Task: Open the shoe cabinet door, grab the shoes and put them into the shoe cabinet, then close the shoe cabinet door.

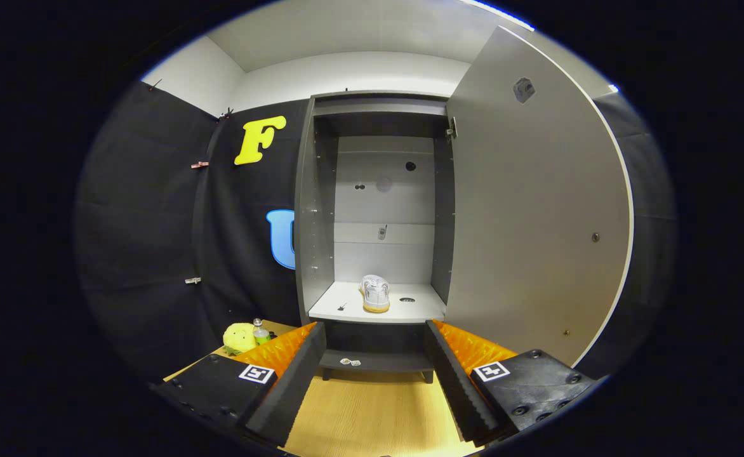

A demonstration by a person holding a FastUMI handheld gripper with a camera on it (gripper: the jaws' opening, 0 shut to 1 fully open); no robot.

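A tall grey shoe cabinet (313, 209) stands straight ahead with its door (531, 209) swung wide open to the right. A white shoe (376, 293) with a tan sole sits on the cabinet's pale shelf (346, 310), toe toward me. My gripper (375, 381) is open, its two fingers spread wide over the wooden floor, well short of the cabinet. Nothing is between the fingers. The shoe lies beyond and above the fingertips.
A lower dark shelf (375, 360) with a small item sits under the pale one. A yellow plush toy (240, 337) and a small bottle (260, 331) rest on the floor left of the cabinet. Black cloth walls close in the left side.
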